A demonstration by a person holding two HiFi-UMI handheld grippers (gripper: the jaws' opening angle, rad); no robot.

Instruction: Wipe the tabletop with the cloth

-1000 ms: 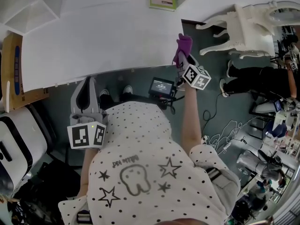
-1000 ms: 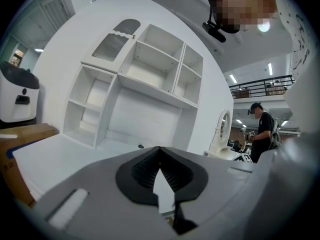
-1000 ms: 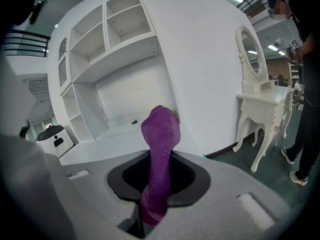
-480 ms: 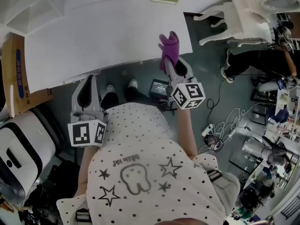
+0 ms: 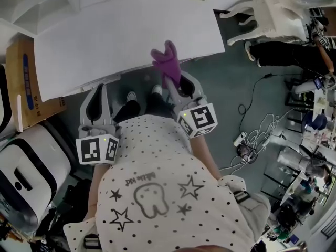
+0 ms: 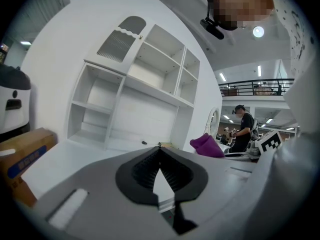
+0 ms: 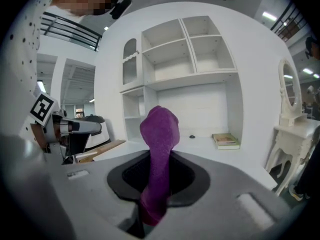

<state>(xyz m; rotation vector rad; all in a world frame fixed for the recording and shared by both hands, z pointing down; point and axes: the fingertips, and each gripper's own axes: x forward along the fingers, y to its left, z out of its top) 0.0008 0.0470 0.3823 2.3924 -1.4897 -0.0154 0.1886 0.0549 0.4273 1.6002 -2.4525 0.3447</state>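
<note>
White desk [image 5: 131,41]: wide flat top, ahead of both pairs of fingers; its near edge lies just under the right fingertips.

Purple cloth [image 5: 167,64]: soft, bunched. Pinched by the right gripper [image 5: 176,84], whose fingers press on its lower part. The free end stands up past the fingertips, over the desk's near edge. Contact with the top cannot be told.

Left gripper [image 5: 98,96]: fingers pressed together on nothing, short of the desk edge.

Step, as judged: cloth in hand, poised at the edge; wiping not yet under way. The next move calls for tipping the fingers down to lay the cloth on the top, then sweeping across.

White shelf unit [image 7: 175,59], beyond the fingers: open compartments, nothing seen inside.

Green-yellow book [image 7: 226,140]: on the desk, ahead and right of the right fingers.

Brown cardboard box [image 5: 21,83], left of the left fingers: contents hidden.
</note>
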